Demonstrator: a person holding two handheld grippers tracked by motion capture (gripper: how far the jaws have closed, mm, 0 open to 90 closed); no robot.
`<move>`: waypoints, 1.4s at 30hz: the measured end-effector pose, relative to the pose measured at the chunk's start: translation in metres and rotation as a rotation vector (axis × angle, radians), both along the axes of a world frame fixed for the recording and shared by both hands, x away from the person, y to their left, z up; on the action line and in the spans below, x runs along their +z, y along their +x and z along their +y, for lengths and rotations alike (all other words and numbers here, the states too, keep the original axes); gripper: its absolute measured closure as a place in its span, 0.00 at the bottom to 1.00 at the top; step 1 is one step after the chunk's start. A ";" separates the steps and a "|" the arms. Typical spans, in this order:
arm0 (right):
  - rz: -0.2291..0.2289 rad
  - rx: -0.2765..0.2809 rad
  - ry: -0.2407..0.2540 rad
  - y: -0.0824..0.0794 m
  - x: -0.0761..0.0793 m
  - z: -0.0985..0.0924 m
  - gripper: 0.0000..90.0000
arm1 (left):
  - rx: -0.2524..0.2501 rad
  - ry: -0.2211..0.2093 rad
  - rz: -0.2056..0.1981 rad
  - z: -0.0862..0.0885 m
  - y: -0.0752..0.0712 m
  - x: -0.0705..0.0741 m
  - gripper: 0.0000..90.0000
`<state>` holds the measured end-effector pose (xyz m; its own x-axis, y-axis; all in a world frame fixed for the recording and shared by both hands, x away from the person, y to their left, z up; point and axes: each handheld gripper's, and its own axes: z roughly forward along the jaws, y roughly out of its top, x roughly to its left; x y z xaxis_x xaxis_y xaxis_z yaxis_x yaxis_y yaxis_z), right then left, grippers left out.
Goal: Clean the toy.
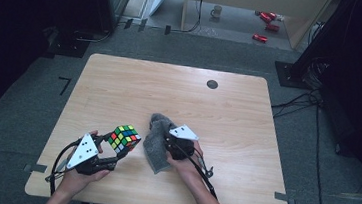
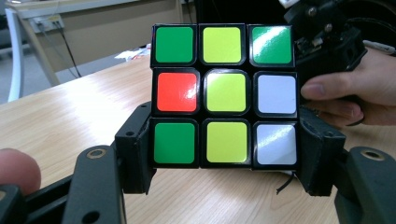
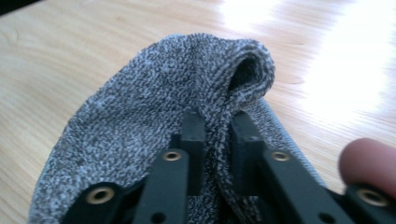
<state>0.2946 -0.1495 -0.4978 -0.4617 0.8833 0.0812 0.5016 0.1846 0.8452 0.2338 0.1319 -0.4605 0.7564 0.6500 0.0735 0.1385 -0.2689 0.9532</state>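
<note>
A colourful puzzle cube (image 1: 124, 137) is held just above the wooden table (image 1: 170, 86) near its front left. My left gripper (image 1: 120, 147) is shut on it; in the left gripper view the pads (image 2: 137, 149) press on the lower row of the cube (image 2: 224, 93), whose face shows green, yellow, red and white squares. A grey knitted cloth (image 1: 157, 147) lies crumpled right of the cube. My right gripper (image 1: 166, 142) is shut on it: in the right gripper view its jaws (image 3: 219, 135) pinch a raised fold of the cloth (image 3: 163, 93).
A small black round cap (image 1: 212, 84) sits in the tabletop at the far right. Beyond the table, a mug (image 1: 217, 11) and red cans (image 1: 265, 20) are on the floor. Cables (image 1: 294, 100) run along the floor on the right.
</note>
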 end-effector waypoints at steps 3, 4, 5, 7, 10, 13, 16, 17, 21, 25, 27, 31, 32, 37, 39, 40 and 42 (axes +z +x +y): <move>-0.017 -0.012 0.051 -0.003 0.009 -0.013 0.93 | -0.016 -0.001 0.003 -0.006 0.003 0.000 0.39; -0.045 -0.009 0.078 -0.008 0.017 -0.021 0.94 | -0.029 0.003 0.005 -0.010 0.006 0.000 0.39; -0.045 -0.009 0.078 -0.008 0.017 -0.021 0.94 | -0.029 0.003 0.005 -0.010 0.006 0.000 0.39; -0.069 0.021 0.098 -0.014 0.027 -0.028 0.94 | -0.053 0.008 0.015 -0.016 0.009 0.000 0.39; -0.115 0.063 0.156 -0.030 0.045 -0.038 0.94 | -0.111 0.027 0.040 -0.035 0.015 0.000 0.39; -0.138 0.072 0.177 -0.038 0.053 -0.043 0.94 | -0.142 0.046 0.055 -0.046 0.019 -0.001 0.39; -0.161 0.097 0.215 -0.052 0.064 -0.052 0.94 | -0.208 0.073 0.079 -0.067 0.024 -0.001 0.39; -0.161 0.097 0.215 -0.052 0.064 -0.052 0.94 | -0.208 0.073 0.079 -0.067 0.024 -0.001 0.39; -0.138 0.141 0.266 -0.064 0.070 -0.061 0.94 | -0.274 0.108 0.095 -0.094 0.026 0.000 0.39; -0.140 0.166 0.268 -0.072 0.072 -0.062 0.94 | -0.287 0.112 0.094 -0.104 0.029 0.003 0.39; -0.143 0.187 0.277 -0.078 0.073 -0.064 0.94 | -0.283 0.104 0.095 -0.107 0.032 0.005 0.39; -0.125 0.195 0.323 -0.081 0.073 -0.075 0.95 | -0.307 0.075 0.093 -0.110 0.036 0.008 0.39; -0.107 0.181 0.334 -0.080 0.070 -0.083 0.95 | -0.335 0.076 0.078 -0.113 0.034 0.008 0.39; -0.093 0.206 0.354 -0.082 0.069 -0.088 0.95 | -0.351 0.086 0.073 -0.119 0.034 0.007 0.39; -0.097 0.229 0.370 -0.084 0.072 -0.087 0.95 | -0.352 0.092 0.074 -0.119 0.034 0.006 0.39; -0.095 0.236 0.393 -0.085 0.073 -0.086 0.95 | -0.359 0.098 0.070 -0.120 0.033 0.006 0.39; -0.095 0.238 0.396 -0.084 0.073 -0.086 0.95 | -0.360 0.103 0.065 -0.120 0.032 0.006 0.39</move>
<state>0.2104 -0.2352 -0.4250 -0.6690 0.6618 0.3383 0.4017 -0.0610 0.9137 0.2654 0.0117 -0.4549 0.9404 0.3331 0.0686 0.0771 -0.4054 0.9109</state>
